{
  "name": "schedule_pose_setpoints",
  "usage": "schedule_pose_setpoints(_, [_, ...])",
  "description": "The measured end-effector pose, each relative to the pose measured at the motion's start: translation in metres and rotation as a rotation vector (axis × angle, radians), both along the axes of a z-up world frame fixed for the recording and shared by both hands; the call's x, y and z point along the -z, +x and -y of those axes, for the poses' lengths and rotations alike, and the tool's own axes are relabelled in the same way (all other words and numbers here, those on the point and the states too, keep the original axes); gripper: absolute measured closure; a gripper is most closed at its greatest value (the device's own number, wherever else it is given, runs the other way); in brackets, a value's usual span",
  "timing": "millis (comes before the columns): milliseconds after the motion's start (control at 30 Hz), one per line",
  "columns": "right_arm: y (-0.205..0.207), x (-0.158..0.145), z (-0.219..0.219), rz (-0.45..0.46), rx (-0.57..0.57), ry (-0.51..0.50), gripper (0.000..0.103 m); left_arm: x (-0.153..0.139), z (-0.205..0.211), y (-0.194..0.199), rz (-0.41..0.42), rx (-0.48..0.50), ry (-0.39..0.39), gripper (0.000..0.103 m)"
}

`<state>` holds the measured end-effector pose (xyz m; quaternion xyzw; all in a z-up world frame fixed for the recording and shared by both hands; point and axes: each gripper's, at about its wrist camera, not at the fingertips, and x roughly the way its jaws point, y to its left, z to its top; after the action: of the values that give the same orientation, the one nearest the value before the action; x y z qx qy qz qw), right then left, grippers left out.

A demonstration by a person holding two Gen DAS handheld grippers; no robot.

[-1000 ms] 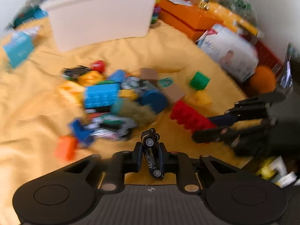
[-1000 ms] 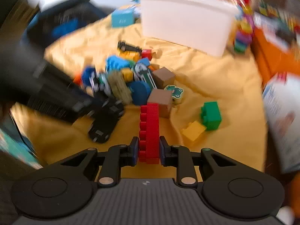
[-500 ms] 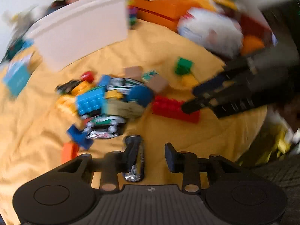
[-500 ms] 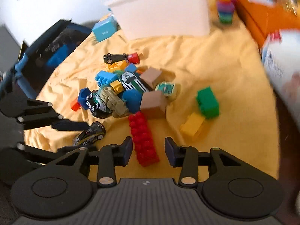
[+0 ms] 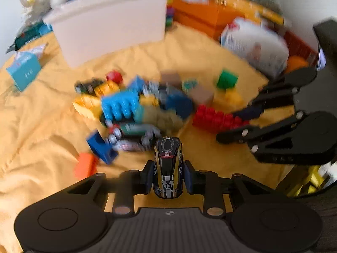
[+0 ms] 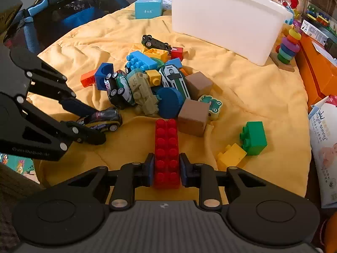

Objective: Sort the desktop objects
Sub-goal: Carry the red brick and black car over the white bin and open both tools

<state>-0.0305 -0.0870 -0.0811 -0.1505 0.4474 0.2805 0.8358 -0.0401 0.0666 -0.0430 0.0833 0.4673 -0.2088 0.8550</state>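
Observation:
A black and yellow toy car (image 5: 167, 164), roof up with the number 13, sits between the pads of my left gripper (image 5: 167, 174). Its jaws are closing and the pads touch the car's sides. The right wrist view shows the same car (image 6: 103, 119) low over the yellow cloth (image 6: 252, 88) in the left gripper (image 6: 99, 125). My right gripper (image 6: 166, 168) is closing on the near end of a long red brick (image 6: 166, 143), pads against its sides, while the far end rests on the cloth. The white bin (image 6: 227, 25) stands at the back.
A pile of blocks and toy cars (image 6: 147, 80) lies mid-cloth. A green brick (image 6: 253, 137) and a yellow brick (image 6: 231, 155) lie to the right. A blue box (image 6: 148, 8), a ring stacker (image 6: 287, 46), orange boxes (image 6: 316, 69) and a wipes pack (image 6: 324, 143) line the edges.
Both grippers opened half a second ago and have closed again on the car and the red brick. The car showed its wheels before and now sits roof up.

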Motion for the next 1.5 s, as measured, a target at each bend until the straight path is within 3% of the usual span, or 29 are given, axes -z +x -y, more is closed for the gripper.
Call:
schedule_pose_setpoints(100, [0.005,-0.022,0.002,0.021,0.015,0.059,0.076,-0.037,-0.004,0.01,0.106,-0.001,-0.022,0.07])
schedule_pose_setpoints(200, [0.023,-0.054,0.007,0.101,0.046,0.126,0.076,-0.072,-0.006,0.039,0.215,-0.006,-0.035,0.07])
schedule_pose_setpoints(333, [0.065,-0.093,0.01,0.25,0.091,0.171,0.076,-0.109,-0.005,0.094,0.367,-0.02,0.034,0.07])
schedule_pose_setpoints(567, [0.154,-0.145,0.0,0.41,0.198,0.213,0.076,-0.144,-0.001,0.2,0.467,-0.107,0.096,0.07])
schedule_pose_setpoints(667, [0.188,-0.148,-0.003,0.41,0.273,0.203,0.076,-0.136,-0.004,0.241,0.437,-0.176,0.117,0.069])
schedule_pose_setpoints(733, [0.207,-0.141,-0.006,0.387,0.316,0.186,0.073,-0.128,-0.009,0.254,0.393,-0.212,0.088,0.063])
schedule_pose_setpoints(800, [0.215,-0.133,-0.008,0.356,0.326,0.169,0.067,-0.122,-0.021,0.251,0.348,-0.242,0.015,0.04])
schedule_pose_setpoints(867, [0.206,-0.129,-0.006,0.359,0.326,0.171,0.066,-0.119,-0.029,0.231,0.362,-0.238,-0.042,0.034])
schedule_pose_setpoints(933, [0.188,-0.127,-0.004,0.377,0.318,0.169,0.059,-0.115,-0.035,0.213,0.365,-0.24,-0.065,0.034])
schedule_pose_setpoints(1100, [0.14,-0.119,-0.002,0.379,0.271,0.191,0.058,-0.101,-0.048,0.152,0.307,-0.228,-0.163,0.031])
schedule_pose_setpoints(1267, [0.09,-0.096,-0.005,0.336,0.212,0.16,0.048,-0.064,-0.045,0.101,0.194,-0.205,-0.125,0.03])
schedule_pose_setpoints(1500, [0.034,-0.044,-0.017,0.208,0.09,0.093,0.047,-0.007,-0.047,0.057,-0.013,-0.14,-0.1,0.03])
